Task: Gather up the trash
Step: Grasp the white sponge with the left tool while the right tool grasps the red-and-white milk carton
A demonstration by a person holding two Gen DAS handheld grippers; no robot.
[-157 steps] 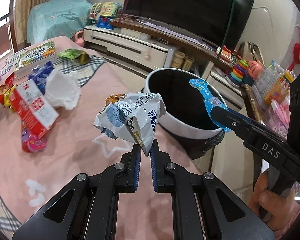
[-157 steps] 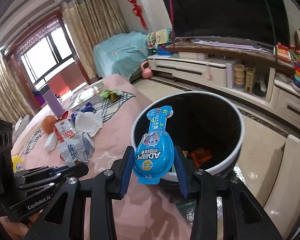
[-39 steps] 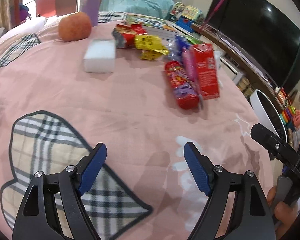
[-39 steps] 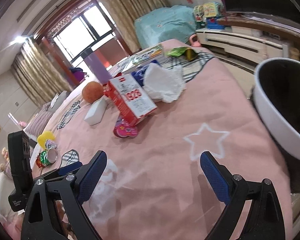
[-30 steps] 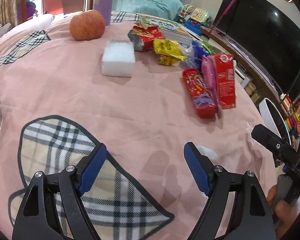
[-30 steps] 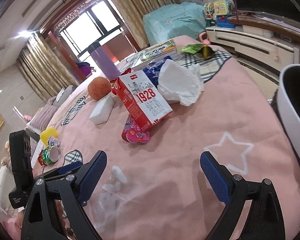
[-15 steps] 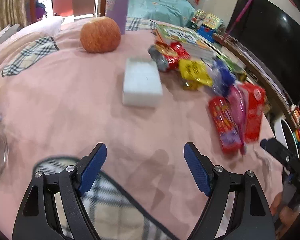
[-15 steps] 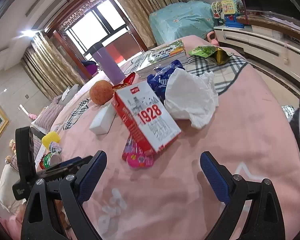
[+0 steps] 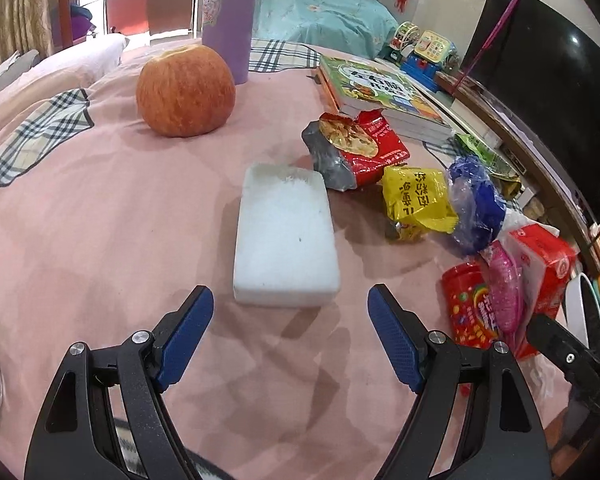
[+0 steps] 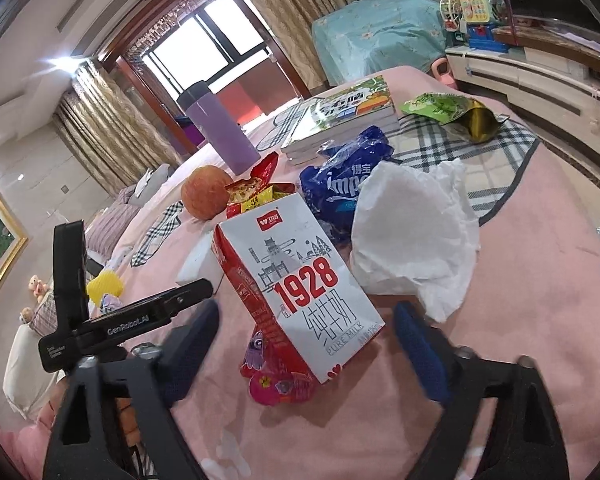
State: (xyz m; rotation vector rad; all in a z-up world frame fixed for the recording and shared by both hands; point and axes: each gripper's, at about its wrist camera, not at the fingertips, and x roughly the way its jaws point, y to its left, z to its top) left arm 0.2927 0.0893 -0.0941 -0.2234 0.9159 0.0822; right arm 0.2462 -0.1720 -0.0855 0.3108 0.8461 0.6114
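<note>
The milk carton [image 10: 300, 276] lies on the pink tablecloth [image 10: 540, 320] directly ahead of the right gripper [image 10: 306, 344], between its wide-spread jaws, over a candy wrapper [image 10: 276, 380]. The left gripper [image 9: 290, 332], also spread and empty, faces a white foam block [image 9: 286, 236] mid-table.

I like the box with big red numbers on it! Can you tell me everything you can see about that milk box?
The milk carton looks like cardboard, white on its big face, with a grey line drawing, red "1928" and "PURE MILK". Its sides are red. It lies tilted on the pink tablecloth, propped on a pink and red wrapper. A crumpled white tissue sits right beside it. The right gripper, jaws open, frames it without touching.
</note>
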